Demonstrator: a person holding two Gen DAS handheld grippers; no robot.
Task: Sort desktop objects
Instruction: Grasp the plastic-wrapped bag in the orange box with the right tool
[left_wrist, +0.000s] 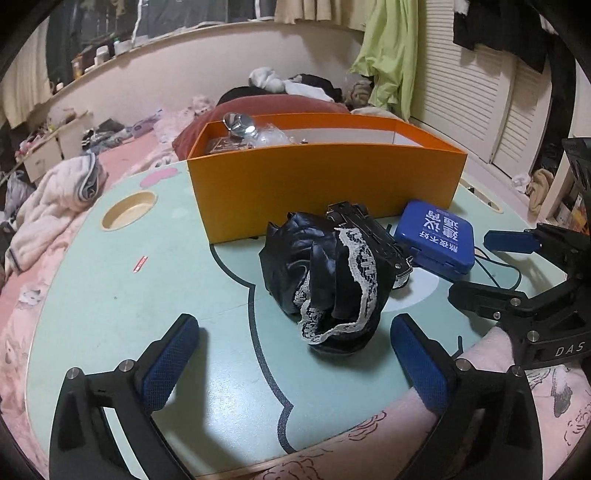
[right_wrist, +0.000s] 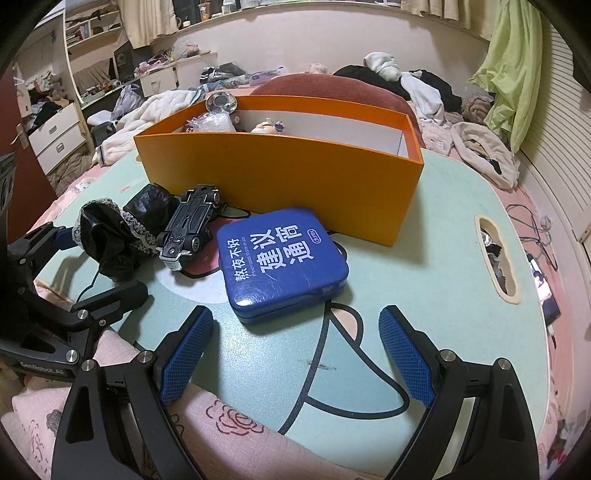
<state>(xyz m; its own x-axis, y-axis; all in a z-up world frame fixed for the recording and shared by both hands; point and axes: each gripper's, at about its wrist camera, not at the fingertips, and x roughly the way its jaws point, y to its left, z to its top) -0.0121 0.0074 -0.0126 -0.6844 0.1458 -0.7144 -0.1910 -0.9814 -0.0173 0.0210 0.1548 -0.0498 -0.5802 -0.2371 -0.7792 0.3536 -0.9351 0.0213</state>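
On the green desk (left_wrist: 110, 295), the black lacy cloth (left_wrist: 325, 280) lay at 12 o'clock from the left gripper (left_wrist: 291, 365), whose fingers were spread wide and empty, likely to grab it for the orange box (left_wrist: 325, 188); the right gripper (right_wrist: 295, 354) waited open too

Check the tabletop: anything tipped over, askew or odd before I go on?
Yes: the black toy car lies upside down, wheels up, leaning on the crumpled black lace cloth in front of the orange box. The blue tin sits flat but skewed.
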